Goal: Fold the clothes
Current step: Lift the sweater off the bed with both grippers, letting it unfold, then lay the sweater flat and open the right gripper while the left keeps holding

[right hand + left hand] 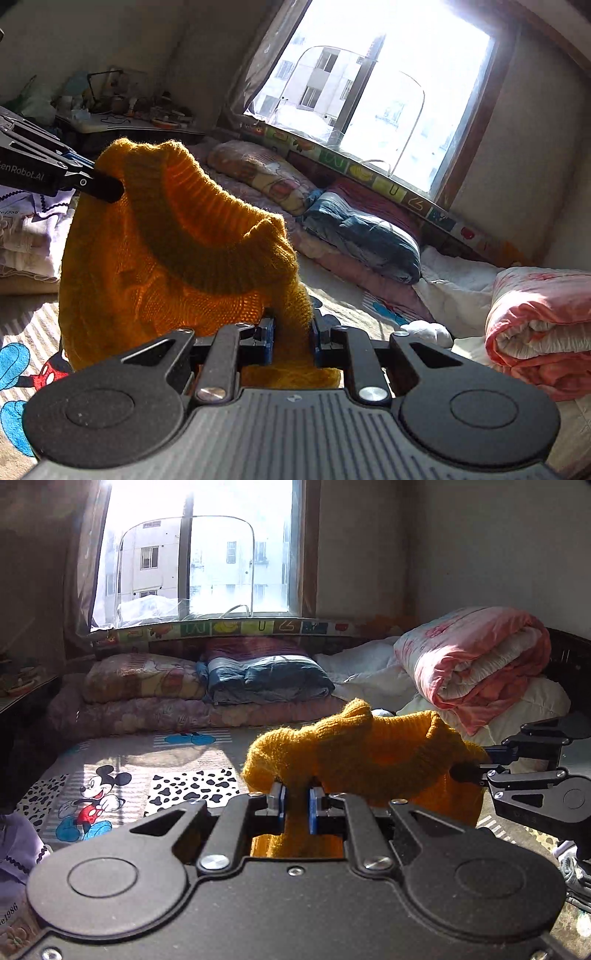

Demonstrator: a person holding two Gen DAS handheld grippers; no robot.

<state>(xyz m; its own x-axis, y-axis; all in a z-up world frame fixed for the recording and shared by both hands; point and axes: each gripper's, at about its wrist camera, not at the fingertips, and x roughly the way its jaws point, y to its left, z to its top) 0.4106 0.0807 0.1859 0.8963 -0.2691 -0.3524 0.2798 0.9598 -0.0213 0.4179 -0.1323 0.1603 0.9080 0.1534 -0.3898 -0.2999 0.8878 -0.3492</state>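
An orange knitted sweater point(369, 760) hangs in the air above the bed, held by both grippers. My left gripper point(296, 805) is shut on a bunch of the knit near one shoulder, blue pads pressing the fabric. The right gripper point(476, 766) comes in from the right edge of the left wrist view and pinches the sweater's other side. In the right wrist view the sweater point(166, 266) shows its ribbed collar sagging between the two holds. My right gripper point(293, 339) is shut on the knit, and the left gripper point(98, 181) grips the far top corner.
Below lies a Mickey Mouse bedsheet point(110, 790). Folded quilts and a blue pillow point(266, 679) line the window side. A rolled pink quilt point(476, 664) sits at the right. Folded pale purple clothes point(26, 229) lie at the left. A cluttered table point(122, 110) stands beyond.
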